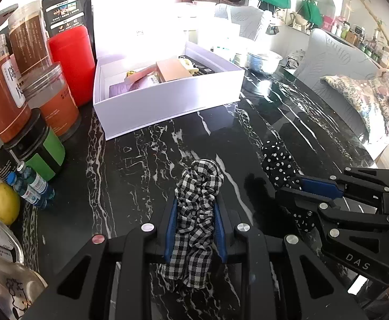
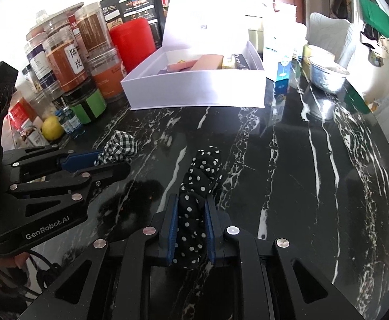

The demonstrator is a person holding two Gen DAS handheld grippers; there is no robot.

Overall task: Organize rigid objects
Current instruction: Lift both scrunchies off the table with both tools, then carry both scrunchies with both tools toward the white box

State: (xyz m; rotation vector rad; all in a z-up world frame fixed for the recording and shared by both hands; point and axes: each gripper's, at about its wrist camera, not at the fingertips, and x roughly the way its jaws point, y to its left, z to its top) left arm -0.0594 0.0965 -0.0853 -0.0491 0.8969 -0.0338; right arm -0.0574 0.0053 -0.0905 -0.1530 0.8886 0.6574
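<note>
Black left gripper point(image 2: 109, 160), marked "GenRobot.AI", clamps the gingham scrunchie point(image 2: 121, 145).

Strong daylight from the back, white box lid point(image 1: 130, 13) blown out in both views. Glossy black tabletop point(image 2: 301, 173) shows glare streaks and reflections; soft dark shadows under the tools. Heavy fisheye bending, black vignette corners. Centre sharp, far background slightly soft.
</note>
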